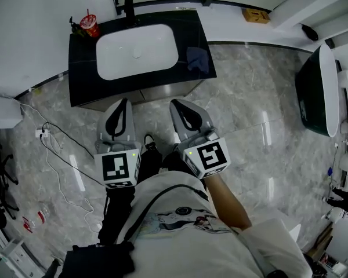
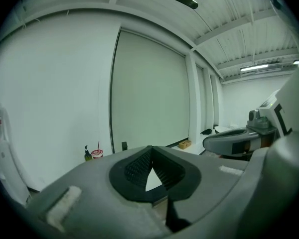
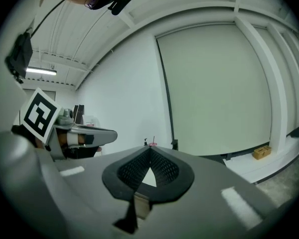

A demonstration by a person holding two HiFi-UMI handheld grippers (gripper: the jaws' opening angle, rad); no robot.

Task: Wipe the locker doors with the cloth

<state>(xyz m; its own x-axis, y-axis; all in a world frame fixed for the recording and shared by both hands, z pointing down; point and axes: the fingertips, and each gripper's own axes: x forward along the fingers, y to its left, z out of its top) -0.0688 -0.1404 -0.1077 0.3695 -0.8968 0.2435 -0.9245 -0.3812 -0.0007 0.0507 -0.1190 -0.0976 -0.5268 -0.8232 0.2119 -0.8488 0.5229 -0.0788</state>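
A dark blue cloth [image 1: 198, 59] lies crumpled on the right part of the black vanity counter [image 1: 81, 68], beside the white sink basin [image 1: 136, 51]. My left gripper [image 1: 124, 102] and right gripper [image 1: 178, 104] are held side by side just short of the counter's front edge, both pointing at it. Both are shut with nothing between the pads. In the left gripper view the left gripper [image 2: 150, 148] has its jaw tips meeting, and the right gripper [image 2: 234, 142] shows at the right. In the right gripper view the right gripper [image 3: 150, 149] is shut too. I see no locker doors.
A red cup [image 1: 89, 24] and a black faucet [image 1: 129, 6] stand at the counter's back. A dark bathtub [image 1: 319, 91] is at the right. A cardboard box [image 1: 256, 15] sits on the far ledge. Cables and a power strip [image 1: 42, 133] lie on the marble floor at the left.
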